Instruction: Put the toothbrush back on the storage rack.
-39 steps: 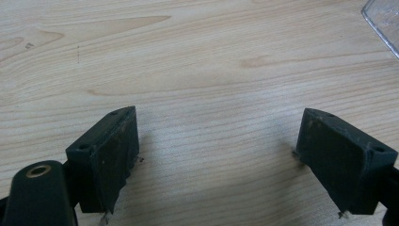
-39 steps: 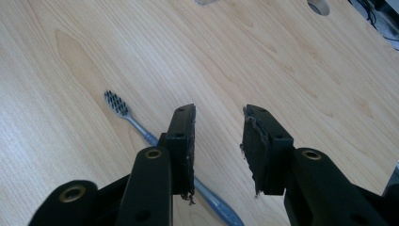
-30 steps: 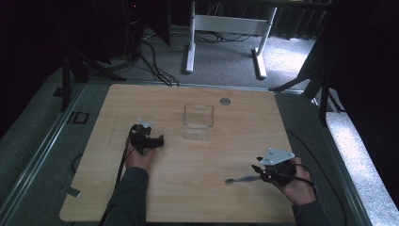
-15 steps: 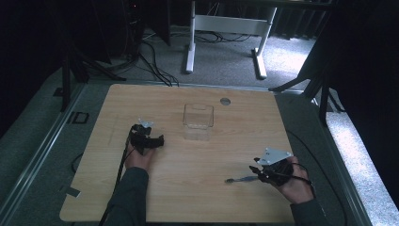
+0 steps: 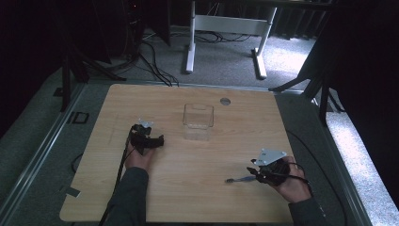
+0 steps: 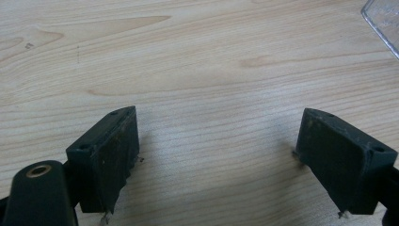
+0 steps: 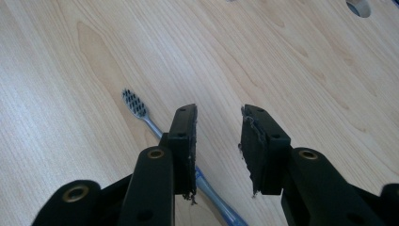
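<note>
A blue toothbrush lies flat on the wooden table at the front right, with its bristle head pointing away from the hand. My right gripper hovers low over its handle, jaws a little apart. The handle runs under the left-hand jaw and crosses into the gap near the bottom, and neither jaw grips it. In the high view the right gripper sits at the handle's right end. My left gripper rests at mid left, and the left gripper has its jaws wide apart over bare wood.
A clear square plastic container stands at the table's middle rear, and its corner shows beyond the left jaws. A round cable hole lies behind it. Cables trail off the front edge, and desk legs stand on the floor beyond the table.
The right hand has crept slightly left along the toothbrush handle. The left gripper and the toothbrush have not moved.
</note>
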`<move>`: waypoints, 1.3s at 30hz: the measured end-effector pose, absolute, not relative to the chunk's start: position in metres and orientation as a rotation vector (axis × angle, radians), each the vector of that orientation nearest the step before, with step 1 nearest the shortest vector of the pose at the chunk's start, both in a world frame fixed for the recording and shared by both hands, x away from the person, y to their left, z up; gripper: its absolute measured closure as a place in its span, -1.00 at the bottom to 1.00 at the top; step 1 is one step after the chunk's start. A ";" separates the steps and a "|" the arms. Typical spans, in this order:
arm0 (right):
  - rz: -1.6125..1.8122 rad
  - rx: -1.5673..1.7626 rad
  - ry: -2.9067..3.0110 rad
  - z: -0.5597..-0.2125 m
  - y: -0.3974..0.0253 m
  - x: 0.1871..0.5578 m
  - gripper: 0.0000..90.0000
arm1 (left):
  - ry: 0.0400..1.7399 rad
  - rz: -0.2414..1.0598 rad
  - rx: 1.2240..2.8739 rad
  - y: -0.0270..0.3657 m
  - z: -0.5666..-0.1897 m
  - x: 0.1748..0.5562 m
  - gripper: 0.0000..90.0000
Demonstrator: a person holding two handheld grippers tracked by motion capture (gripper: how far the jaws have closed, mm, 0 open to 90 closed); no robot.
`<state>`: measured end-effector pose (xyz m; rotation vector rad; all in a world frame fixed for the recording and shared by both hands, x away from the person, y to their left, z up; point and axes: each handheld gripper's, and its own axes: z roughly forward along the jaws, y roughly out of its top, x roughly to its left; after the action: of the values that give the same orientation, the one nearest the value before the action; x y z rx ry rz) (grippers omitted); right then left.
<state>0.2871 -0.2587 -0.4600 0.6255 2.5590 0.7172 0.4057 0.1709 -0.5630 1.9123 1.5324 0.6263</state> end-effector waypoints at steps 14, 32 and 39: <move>0.699 0.595 2.598 -0.466 -0.256 0.289 0.47 | 1.532 0.626 1.913 0.171 -0.563 0.406 -0.69; 0.680 0.571 2.636 -0.470 -0.255 0.291 0.47 | 1.532 0.626 1.913 0.171 -0.563 0.406 -0.69; 0.675 0.553 2.650 -0.471 -0.256 0.293 0.47 | 1.532 0.626 1.912 0.171 -0.563 0.406 -0.69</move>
<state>0.2928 -0.2559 -0.4711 0.5532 2.6500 0.6748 0.4057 0.1709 -0.5629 1.9124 1.5323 0.6264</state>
